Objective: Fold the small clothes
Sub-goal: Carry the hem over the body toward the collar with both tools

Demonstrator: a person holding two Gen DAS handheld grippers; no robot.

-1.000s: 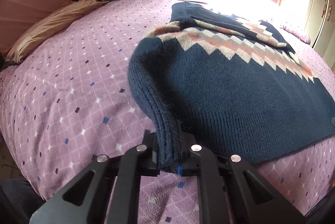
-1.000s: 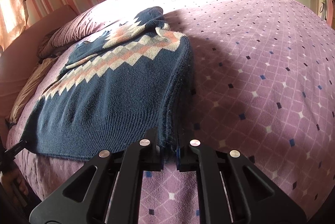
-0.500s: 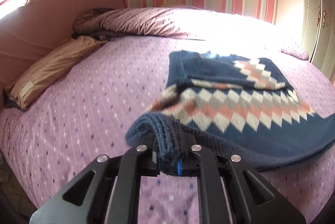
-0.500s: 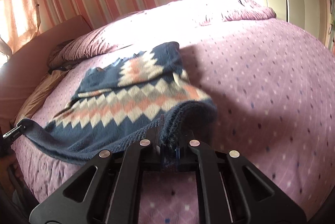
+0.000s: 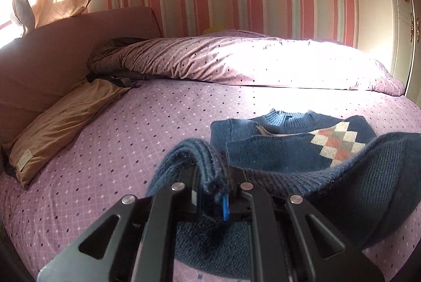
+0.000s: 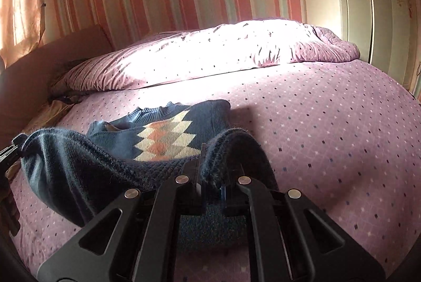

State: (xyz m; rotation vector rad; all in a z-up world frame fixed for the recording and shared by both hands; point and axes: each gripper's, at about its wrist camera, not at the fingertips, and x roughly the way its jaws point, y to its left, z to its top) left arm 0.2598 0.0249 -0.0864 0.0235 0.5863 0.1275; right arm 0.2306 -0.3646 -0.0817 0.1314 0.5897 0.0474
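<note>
Fold in progress, hem-to-collar stage.

Left gripper (image 5: pixel 214 192): clamped on a bunched corner of the navy sweater (image 5: pixel 286 147) hem, knit humped over the jaw tips. Right gripper (image 6: pixel 210 186): likewise clamped on the opposite hem corner. Both hem corners raised off the bedspread (image 5: pixel 158 118); ribbed hem sagging in a loop between the two grips, seen at 3 o'clock in left view, at 9 o'clock in right view.

Sweater position: on the purple dotted bedspread, centre of bed, collar (image 5: pixel 286 117) pointing to 12 o'clock toward the rolled duvet (image 5: pixel 236 58). Tan pillow (image 5: pixel 60 121) at 9 o'clock, well apart from the garment.

Done, judged from the lay: sleeves apparently tucked in across the chest, one navy panel lying over the diamond band (image 6: pixel 163 138); body narrowed to a rectangle.

Left: carry hem toward 12 o'clock, lay it on or near the collar, release both corners, smooth. Possibly one further half-fold; cannot tell.

Risk: slack middle of hem landing wrinkled or short of the collar unless both corners kept level and taut.
</note>
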